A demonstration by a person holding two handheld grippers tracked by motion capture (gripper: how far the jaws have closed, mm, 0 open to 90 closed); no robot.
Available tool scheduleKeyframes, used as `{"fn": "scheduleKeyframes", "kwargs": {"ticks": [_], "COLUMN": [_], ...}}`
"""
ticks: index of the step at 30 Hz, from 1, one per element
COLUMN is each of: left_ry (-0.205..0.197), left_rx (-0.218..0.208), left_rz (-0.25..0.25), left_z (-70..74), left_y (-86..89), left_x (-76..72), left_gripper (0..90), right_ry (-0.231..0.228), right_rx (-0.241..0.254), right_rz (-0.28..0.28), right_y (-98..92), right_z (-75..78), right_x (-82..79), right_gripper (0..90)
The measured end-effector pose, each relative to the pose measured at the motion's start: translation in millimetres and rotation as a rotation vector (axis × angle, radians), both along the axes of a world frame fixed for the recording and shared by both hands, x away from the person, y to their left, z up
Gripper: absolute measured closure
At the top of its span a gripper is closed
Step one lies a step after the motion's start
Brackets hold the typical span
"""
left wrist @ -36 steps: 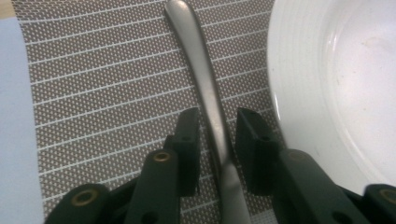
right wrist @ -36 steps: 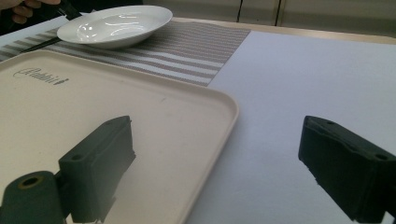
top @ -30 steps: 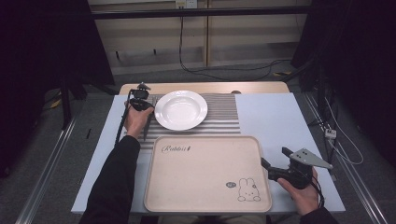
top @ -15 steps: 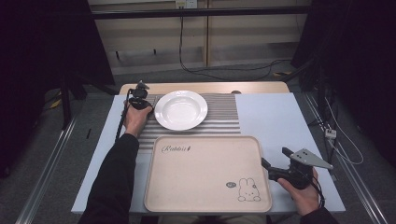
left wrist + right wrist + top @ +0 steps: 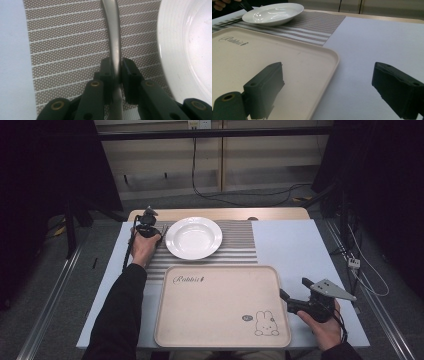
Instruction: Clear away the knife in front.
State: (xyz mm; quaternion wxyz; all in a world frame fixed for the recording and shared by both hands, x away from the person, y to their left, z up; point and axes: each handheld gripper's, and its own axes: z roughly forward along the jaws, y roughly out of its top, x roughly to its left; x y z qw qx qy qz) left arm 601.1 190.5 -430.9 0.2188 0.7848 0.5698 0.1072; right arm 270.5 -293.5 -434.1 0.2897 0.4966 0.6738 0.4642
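Left tool (image 5: 115,68) jaws just closed on utensil handle (image 5: 113,32), upper left beside plate (image 5: 194,237). Lift pending. Right tool (image 5: 325,92) open, idle, lower right by tray (image 5: 220,340).

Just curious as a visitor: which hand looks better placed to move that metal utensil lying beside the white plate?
Left. The left gripper is already clamped on the metal handle on the striped mat. The right gripper hangs open at the tray edge, far off.
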Motion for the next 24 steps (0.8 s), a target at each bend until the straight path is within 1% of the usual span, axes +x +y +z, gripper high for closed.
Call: {"fn": "scheduleKeyframes", "kwargs": {"ticks": [6,12,14,15,17,18,20,21,22,24], "left_ry": [-0.016,0.003,0.011,0.013,0.036,0.03,0.027,0.014,0.014,0.008], "left_rx": [-0.012,0.006,0.014,0.011,0.011,0.008,0.015,0.016,0.017,-0.001], "left_rz": [0.007,-0.003,-0.016,-0.009,-0.012,-0.011,-0.015,-0.006,-0.01,-0.01], "left_z": [5.6,4.4,4.0,2.9,-0.2,-0.3,-0.2,-1.1,-1.0,-1.8], "left_y": [2.9,4.6,5.3,5.5,6.5,6.7,6.3,5.3,5.8,5.8], "left_x": [-1.6,-3.3,-4.7,-5.6,-6.0,-6.4,-6.2,-6.0,-5.3,-3.7], "left_gripper": [79.9,79.8,79.8,79.8,79.8,79.8,79.6,79.5,79.0,78.3], "right_ry": [0.001,0.001,0.001,0.001,0.003,0.004,0.002,0.001,0.001,0.002], "right_rx": [-0.002,-0.002,-0.002,-0.003,-0.002,-0.001,-0.003,-0.005,-0.005,-0.004], "right_rz": [-0.002,0.0,0.0,0.0,-0.003,-0.004,-0.004,-0.002,-0.002,-0.002], "right_y": [0.1,0.2,0.2,0.1,0.0,-0.1,0.0,0.1,0.2,0.2], "right_z": [-0.1,-0.3,-0.3,-0.3,-0.4,-0.4,-0.2,-0.2,-0.3,-0.2], "right_x": [0.4,0.5,0.5,0.4,0.3,0.4,0.1,0.1,0.2,0.2], "right_gripper": [9.8,9.8,9.8,9.7,9.7,9.7,9.7,9.7,9.7,9.7]}}
